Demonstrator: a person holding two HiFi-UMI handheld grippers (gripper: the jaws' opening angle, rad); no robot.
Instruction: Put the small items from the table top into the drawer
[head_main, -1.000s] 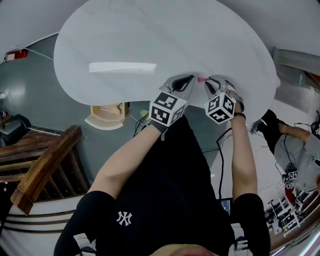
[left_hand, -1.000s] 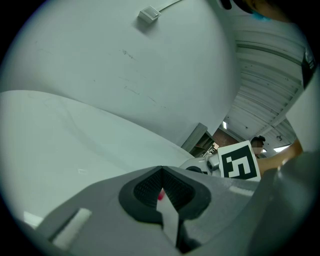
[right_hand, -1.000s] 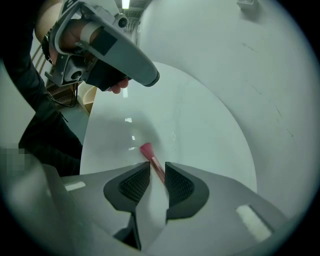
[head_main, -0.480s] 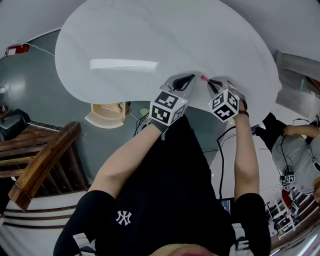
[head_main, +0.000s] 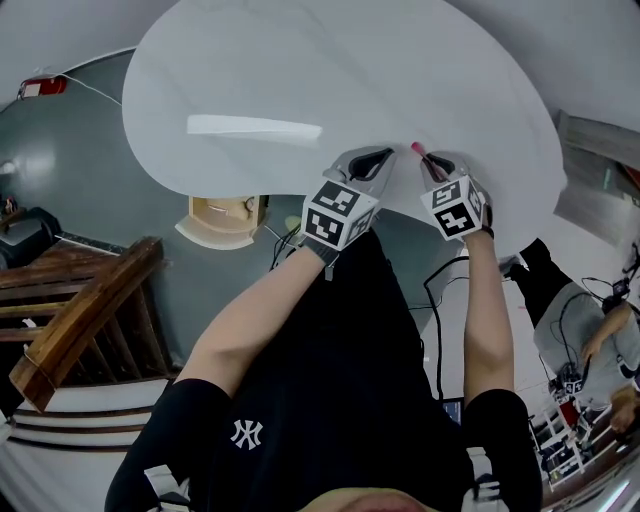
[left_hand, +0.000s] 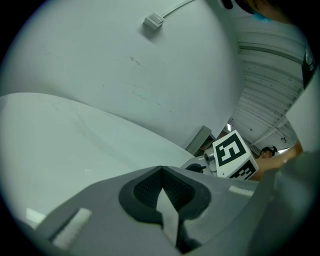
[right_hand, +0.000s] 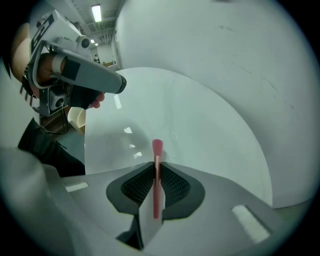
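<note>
Change over last second: right gripper (head_main: 432, 166) rolled, its marker cube (head_main: 458, 208) turned; jaws have just been closing, now clamped on pink stick (right_hand: 157, 172). Stick earlier lay at near edge of white counter (head_main: 330, 80), between two grippers; now gripped mid-length, pink tip poking out past pads, over counter. Left gripper (head_main: 368, 162) unmoved, just beside right one, jaws together, nothing between. Containers: one open cream box (head_main: 222, 222) on floor below counter edge, contents unclear
</note>
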